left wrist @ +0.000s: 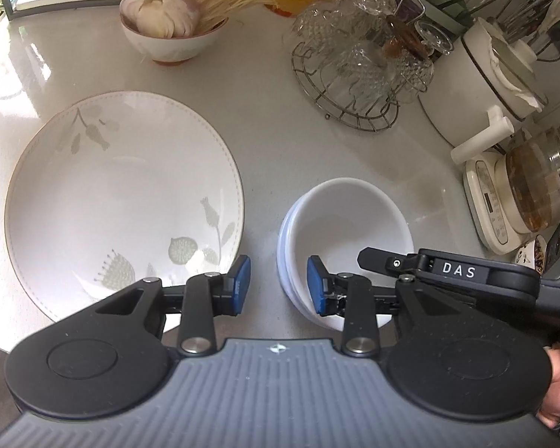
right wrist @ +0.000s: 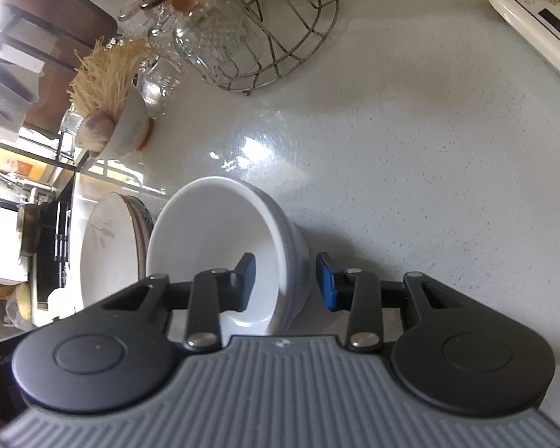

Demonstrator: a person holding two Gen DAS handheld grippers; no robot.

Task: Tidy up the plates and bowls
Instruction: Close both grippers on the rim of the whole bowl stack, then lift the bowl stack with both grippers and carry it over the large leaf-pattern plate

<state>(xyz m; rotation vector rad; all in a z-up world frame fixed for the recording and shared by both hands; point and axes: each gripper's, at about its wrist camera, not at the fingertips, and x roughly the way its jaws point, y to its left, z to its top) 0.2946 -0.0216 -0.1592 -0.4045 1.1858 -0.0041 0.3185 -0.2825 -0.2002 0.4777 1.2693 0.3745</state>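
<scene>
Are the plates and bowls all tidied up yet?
Partly. The white bowls already sit nested, and the flowery plate lies on another. The right gripper straddles the bowl stack's rim without pressing it; the left gripper is empty. The stacks remain on the counter.

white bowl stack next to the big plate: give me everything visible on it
The white bowl stack is plain glossy white, ceramic by the look, with several nested rims showing at its side; the top bowl is empty. It sits upright on the pale counter, right of the floral plate and apart from it. The right tool straddles its near wall, one finger inside, one outside; contact is unclear. The left tool hangs open, gripping nothing.
</scene>
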